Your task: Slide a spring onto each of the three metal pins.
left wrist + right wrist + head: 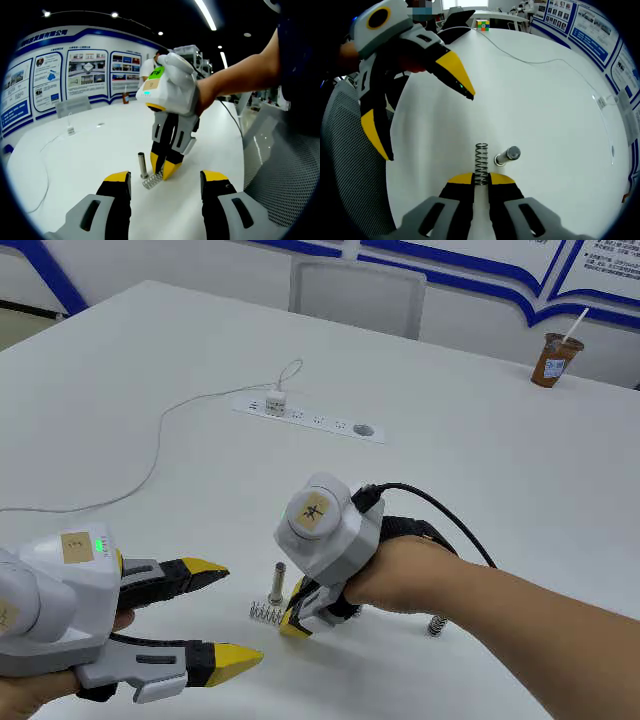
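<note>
One metal pin (276,583) stands upright on the desk (480,490), toward its near edge, and it is bare: no coil sits on it yet. The right gripper (481,179) has its jaws pinched shut on one end of a spring (481,159). The spring is held low over the desk top, its free end pointing away from the jaws and passing just beside the pin's foot rather than over its tip. Whether the coil touches the desk cannot be told. The left gripper (232,610) hangs nearer the near left corner, jaws spread wide and holding nothing, aimed toward the pin. A second spring (436,625) lies loose on the desk by the person's right forearm, well apart from the pin. By these signs the job looks to be at its first threading: a spring is picked up but not yet mounted. The next move would seem to call for lifting the held spring above the pin, turning it until its bore lines up with the shaft, then lowering it over the tip. The free gripper could steady the pin, since a slim upright post is likely to topple at a sideways nudge.
</note>
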Tool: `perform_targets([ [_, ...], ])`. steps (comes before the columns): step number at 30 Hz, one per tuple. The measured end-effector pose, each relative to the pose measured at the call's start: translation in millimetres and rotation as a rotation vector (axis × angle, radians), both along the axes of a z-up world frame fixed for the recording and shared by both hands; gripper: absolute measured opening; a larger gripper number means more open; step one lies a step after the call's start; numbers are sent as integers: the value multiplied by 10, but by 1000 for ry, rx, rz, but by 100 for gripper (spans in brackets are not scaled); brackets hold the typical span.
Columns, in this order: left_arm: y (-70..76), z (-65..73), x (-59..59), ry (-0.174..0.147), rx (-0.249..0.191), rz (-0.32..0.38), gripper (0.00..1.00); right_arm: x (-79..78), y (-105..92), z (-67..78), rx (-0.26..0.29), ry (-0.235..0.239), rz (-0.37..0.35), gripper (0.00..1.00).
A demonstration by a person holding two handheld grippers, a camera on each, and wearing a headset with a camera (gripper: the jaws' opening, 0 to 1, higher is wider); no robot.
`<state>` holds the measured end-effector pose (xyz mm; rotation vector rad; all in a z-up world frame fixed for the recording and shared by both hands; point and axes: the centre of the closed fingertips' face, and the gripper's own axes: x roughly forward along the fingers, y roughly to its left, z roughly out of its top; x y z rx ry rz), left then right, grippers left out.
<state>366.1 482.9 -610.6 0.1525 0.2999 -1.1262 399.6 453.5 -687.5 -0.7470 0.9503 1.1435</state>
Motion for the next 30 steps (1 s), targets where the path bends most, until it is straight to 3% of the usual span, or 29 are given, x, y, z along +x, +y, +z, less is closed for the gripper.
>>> perform_targets([
  [11,-47,-66,-38,6,18,-17,56,-140,-78,198,6,-13,46,11],
  [16,-104,-69,-85,5,20,-42,54,-329,-82,412,35,-15,133,11],
  [22,-198,-55,-161,4,14,-90,47,-511,-110,584,45,-33,223,11],
  [30,-328,-9,-289,-3,1,-168,32,-615,-107,661,53,-43,279,11],
])
